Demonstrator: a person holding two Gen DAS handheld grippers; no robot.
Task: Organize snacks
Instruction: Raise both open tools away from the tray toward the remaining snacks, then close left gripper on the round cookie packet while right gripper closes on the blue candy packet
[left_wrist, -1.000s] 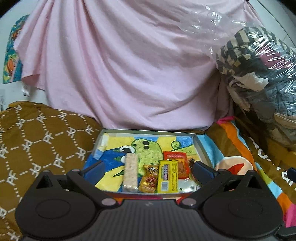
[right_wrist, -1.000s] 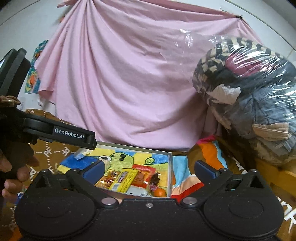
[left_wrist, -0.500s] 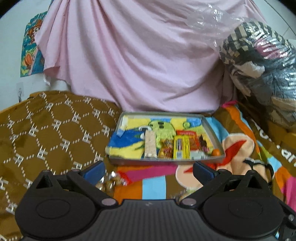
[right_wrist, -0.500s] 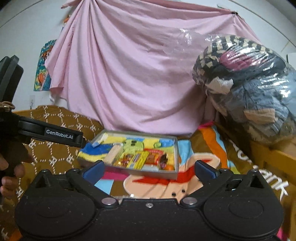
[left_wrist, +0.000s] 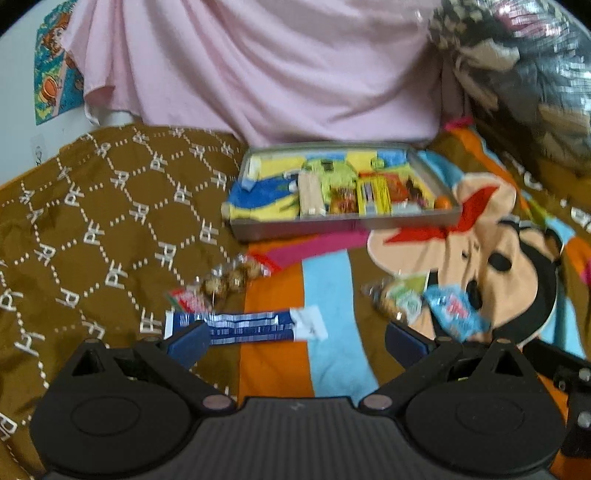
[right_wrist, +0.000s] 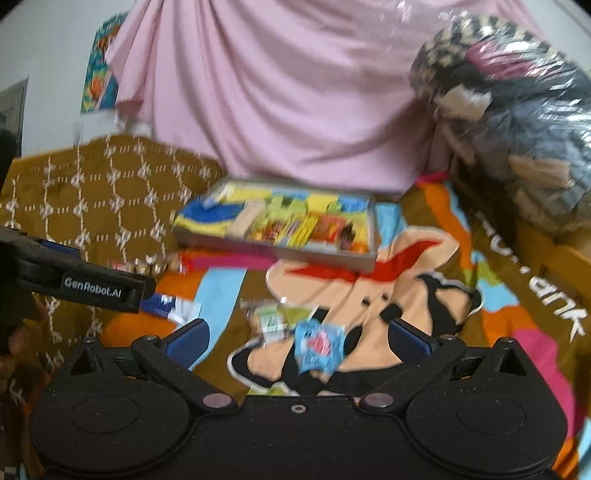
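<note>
Both tools are hanging above a bed cover with a cartoon print, and neither one is holding anything: the left gripper is showing its two blue pads spread wide, and the right gripper is standing open in the same way. The snacks not yet sorted are lying loose on the cover in front of them. A long blue packet with a white end is lying flat, just before the left gripper's left pad. Near it are sitting a small red packet and a clear bag of round brown sweets. More to the right, a green-and-white pouch and a light blue pouch are lying touching each other, just ahead of the right gripper. Farther back, the metal tray is already holding a row of bars and packets. I am judging all these packets to be light, thin and soft, with slippery foil or plastic skins that are crackling and bending easily; the contents may be breaking under a hard squeeze. The blue packet is best taken across its narrow width near the middle, the pouches by a sealed edge. The printing on the snacks is too blurred for reading. Only "GenRobot.AI" on the left gripper's side, seen from the right wrist, and the letters "ank" on the cover are readable.
</note>
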